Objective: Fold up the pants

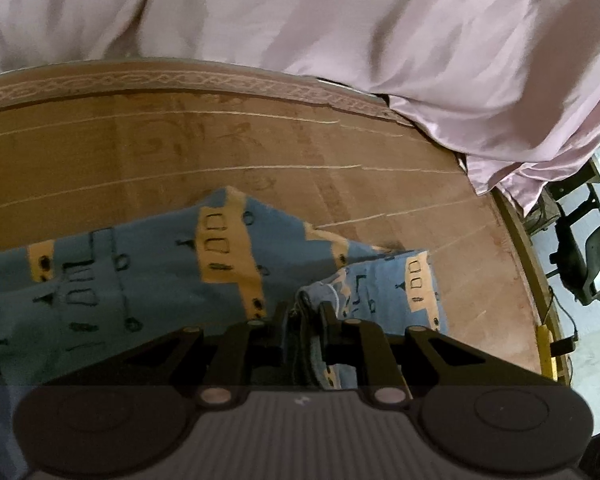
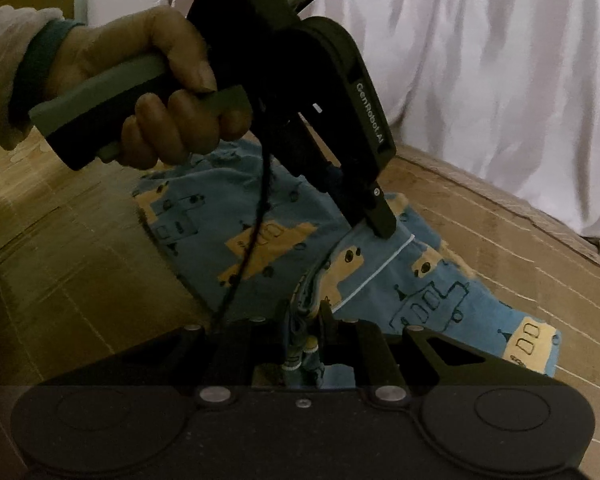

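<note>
Left wrist footage showed the left gripper pinching a bunched fold of the pants, its jaws pressed together on the cloth, so that the held edge was hidden between the black fingers. The blue garment, printed with yellow blocks and dark outlines, was spread on the brown mat, running off the frame at the left where its extent could not be made out. A pink sheet was draped across the far side, and dark equipment at the right edge was too dim to be identified. From the right wrist view, the right gripper was likewise seen clamped on a gathered edge of the pants, the pinched part being largely concealed by the fingers. The left gripper was seen there from outside, held by a hand around its grey handle, its tip set down on the fabric near a white piped seam; its fingertips were masked by its own body. The sleeve was cut off at the left edge.
</note>
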Demonstrator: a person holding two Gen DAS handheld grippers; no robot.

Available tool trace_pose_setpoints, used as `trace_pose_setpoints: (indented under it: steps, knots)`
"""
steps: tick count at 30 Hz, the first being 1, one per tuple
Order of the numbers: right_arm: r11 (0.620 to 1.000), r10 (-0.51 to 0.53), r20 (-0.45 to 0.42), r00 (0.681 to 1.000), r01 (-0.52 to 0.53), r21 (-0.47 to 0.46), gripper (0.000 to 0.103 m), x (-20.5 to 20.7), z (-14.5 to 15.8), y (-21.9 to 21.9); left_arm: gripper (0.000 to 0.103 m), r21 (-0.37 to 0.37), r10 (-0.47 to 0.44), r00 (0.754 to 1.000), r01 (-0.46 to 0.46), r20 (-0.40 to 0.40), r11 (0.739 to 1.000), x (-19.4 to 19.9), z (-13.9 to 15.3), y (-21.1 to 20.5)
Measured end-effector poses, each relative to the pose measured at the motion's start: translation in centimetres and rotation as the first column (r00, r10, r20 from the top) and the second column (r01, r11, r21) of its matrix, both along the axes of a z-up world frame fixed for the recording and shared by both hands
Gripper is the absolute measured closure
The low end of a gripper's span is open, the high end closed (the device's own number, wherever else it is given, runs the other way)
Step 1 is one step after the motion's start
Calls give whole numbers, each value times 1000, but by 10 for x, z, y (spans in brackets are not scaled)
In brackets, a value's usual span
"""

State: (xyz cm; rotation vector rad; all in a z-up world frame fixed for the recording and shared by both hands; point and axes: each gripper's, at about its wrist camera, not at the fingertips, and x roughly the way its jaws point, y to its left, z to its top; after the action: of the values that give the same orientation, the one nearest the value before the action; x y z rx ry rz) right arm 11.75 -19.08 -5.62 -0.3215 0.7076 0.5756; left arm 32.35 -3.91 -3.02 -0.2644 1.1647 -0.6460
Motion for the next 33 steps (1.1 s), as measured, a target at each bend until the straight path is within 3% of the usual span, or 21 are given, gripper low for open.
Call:
trace_pose_setpoints:
  steps: [12, 16, 18, 20, 22, 25, 30, 31, 32, 33]
  knots:
    - [998, 54, -30, 998, -55, -32, 87, 9, -16, 17, 86, 34, 6, 1000, -6, -2, 999, 0, -16, 15]
    - [996, 90, -27, 996, -90, -1, 70, 4, -14, 15, 80, 66, 9, 1000, -11, 28, 998, -4, -15, 14]
    - [993, 114, -30, 993, -113, 42, 64, -1, -10, 7, 71, 85, 28, 998, -33, 58, 996, -10, -10, 18]
    - [992, 112, -9, 994, -111, 55, 48, -6, -5, -4, 57, 100, 46, 995, -55, 92, 993, -19, -3, 24]
    - [995, 91, 13, 996, -91, 40, 44, -9, -2, -17, 51, 104, 66, 989, -79, 130, 991, -35, 2, 31]
    - [999, 43, 48, 998, -42, -8, 38, -5, 5, -40, 50, 98, 141, 979, -156, 149, 983, -63, 3, 39]
    - [997, 47, 145, 988, -37, -70, 41, 22, 27, -63, 53, 46, 313, 937, -323, 152, 945, -106, 5, 45]
    - [997, 65, 154, 986, -57, -54, 53, 31, 31, -64, 56, 46, 342, 928, -352, 146, 935, -113, 4, 42]
    - [997, 81, 142, 987, -77, -28, 74, 39, 34, -63, 62, 55, 361, 922, -371, 141, 927, -117, 3, 39]
    - [996, 91, 111, 990, -93, 15, 83, 51, 34, -59, 64, 65, 377, 916, -388, 139, 919, -121, 2, 37]
